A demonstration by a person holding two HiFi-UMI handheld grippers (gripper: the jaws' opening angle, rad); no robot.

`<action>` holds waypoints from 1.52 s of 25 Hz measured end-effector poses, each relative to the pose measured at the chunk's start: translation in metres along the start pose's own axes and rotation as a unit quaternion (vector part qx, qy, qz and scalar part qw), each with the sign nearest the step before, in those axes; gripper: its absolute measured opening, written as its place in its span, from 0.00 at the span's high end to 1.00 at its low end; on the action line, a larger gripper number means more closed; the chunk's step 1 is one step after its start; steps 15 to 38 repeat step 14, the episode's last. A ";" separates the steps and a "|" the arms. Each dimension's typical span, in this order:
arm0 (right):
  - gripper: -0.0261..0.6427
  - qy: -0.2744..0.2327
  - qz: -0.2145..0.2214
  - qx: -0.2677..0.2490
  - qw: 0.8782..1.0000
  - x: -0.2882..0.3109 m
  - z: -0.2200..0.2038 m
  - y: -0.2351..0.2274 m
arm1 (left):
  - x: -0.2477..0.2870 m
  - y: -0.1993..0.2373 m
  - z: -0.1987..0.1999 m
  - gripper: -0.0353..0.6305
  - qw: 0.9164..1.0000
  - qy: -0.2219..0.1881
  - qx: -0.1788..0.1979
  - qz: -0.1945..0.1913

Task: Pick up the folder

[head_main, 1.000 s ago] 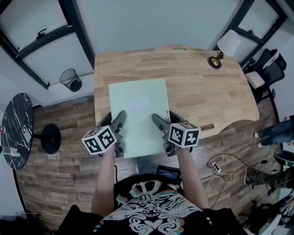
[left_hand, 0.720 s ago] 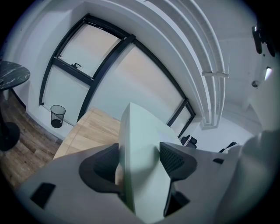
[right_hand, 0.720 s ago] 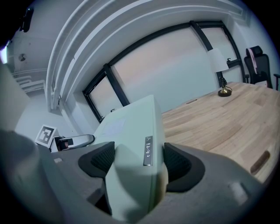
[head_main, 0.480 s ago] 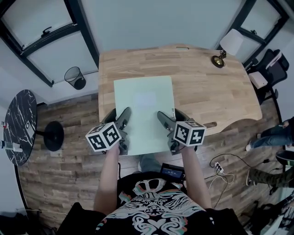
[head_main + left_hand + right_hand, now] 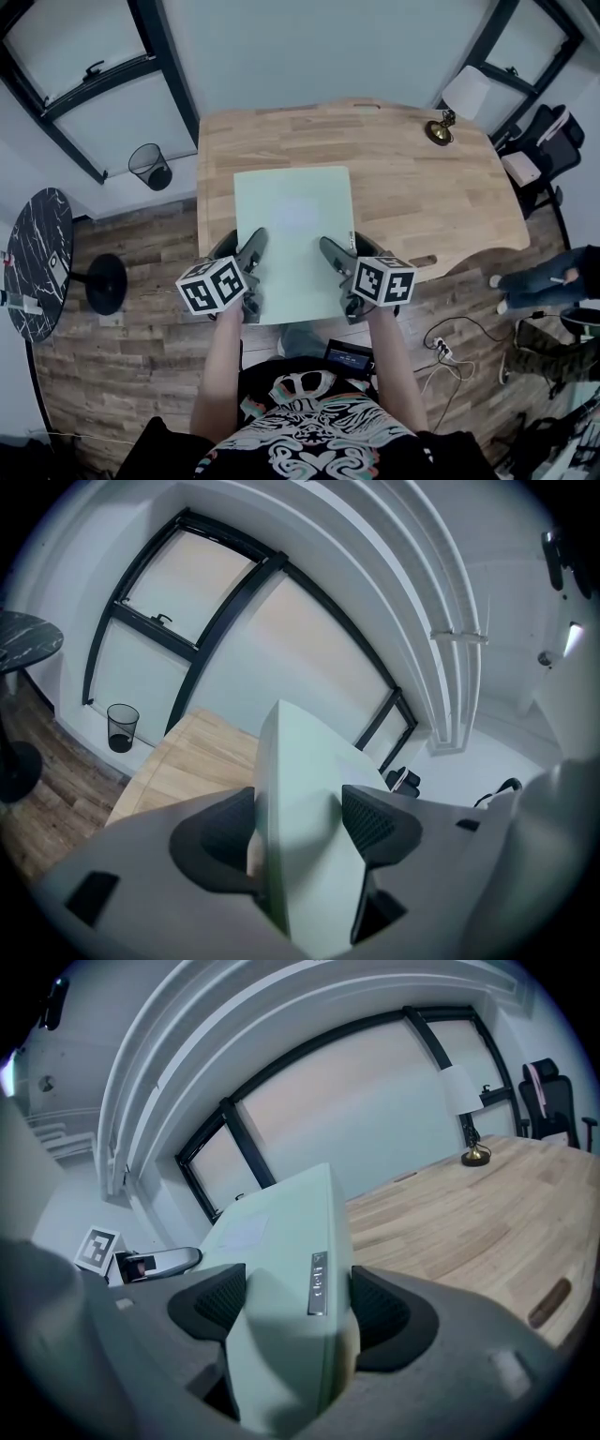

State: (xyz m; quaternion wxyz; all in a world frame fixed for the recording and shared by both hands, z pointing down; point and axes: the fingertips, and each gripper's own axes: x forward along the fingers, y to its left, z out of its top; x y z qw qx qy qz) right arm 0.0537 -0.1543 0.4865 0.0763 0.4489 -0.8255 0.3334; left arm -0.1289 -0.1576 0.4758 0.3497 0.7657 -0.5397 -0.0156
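Observation:
A pale green folder (image 5: 293,234) is held flat over the near part of the wooden table (image 5: 422,178), its near edge past the table's front. My left gripper (image 5: 250,251) is shut on the folder's left side, and the folder (image 5: 300,808) fills the gap between its jaws in the left gripper view. My right gripper (image 5: 333,255) is shut on the right side, where the folder (image 5: 286,1297) with a small metal clip sits between the dark pads. The marker cubes hide both grippers' rear parts in the head view.
A small brass lamp (image 5: 438,128) stands at the table's far right. A black wire bin (image 5: 149,165) is on the floor at the left, beside a round dark marble table (image 5: 33,262). Office chairs (image 5: 544,141) and a person's legs (image 5: 534,277) are at the right.
The folder, gripped by both grippers, shifted slightly back and forth in the head view; the grip on it is the same. The person at the right walked on.

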 end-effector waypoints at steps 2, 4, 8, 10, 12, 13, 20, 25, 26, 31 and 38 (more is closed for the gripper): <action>0.45 0.000 -0.001 0.000 1.000 0.000 -0.001 0.000 | 0.000 0.001 -0.001 0.53 1.000 0.001 0.000 0.000; 0.45 0.000 -0.001 0.001 1.000 0.001 -0.003 0.000 | -0.001 0.003 -0.002 0.53 1.000 0.002 0.001 0.002; 0.45 0.002 0.000 0.004 1.000 0.002 -0.005 -0.001 | 0.001 0.004 -0.004 0.53 1.000 0.004 0.001 0.004; 0.45 0.004 -0.001 0.004 1.000 0.003 -0.007 -0.001 | 0.001 0.005 -0.005 0.53 1.000 0.005 0.000 0.005; 0.45 0.005 -0.002 0.004 1.000 0.003 -0.007 -0.001 | 0.000 0.006 -0.006 0.53 1.000 0.006 0.000 0.005; 0.45 0.006 -0.003 0.004 1.000 0.003 -0.008 -0.001 | 0.000 0.006 -0.006 0.53 1.000 0.007 -0.001 0.005; 0.45 0.006 -0.003 0.005 1.000 0.003 -0.008 -0.001 | 0.000 0.006 -0.007 0.53 1.000 0.007 -0.001 0.005; 0.45 0.006 -0.003 0.005 1.000 0.003 -0.008 -0.001 | 0.000 0.006 -0.007 0.53 1.000 0.007 -0.001 0.005; 0.45 0.006 -0.003 0.005 1.000 0.003 -0.008 -0.001 | 0.000 0.006 -0.007 0.53 1.000 0.007 -0.001 0.005; 0.45 0.006 -0.003 0.005 1.000 0.003 -0.008 -0.001 | 0.000 0.006 -0.007 0.53 1.000 0.007 -0.001 0.005; 0.45 0.006 -0.003 0.005 1.000 0.003 -0.008 -0.001 | 0.000 0.006 -0.007 0.53 1.000 0.007 -0.001 0.005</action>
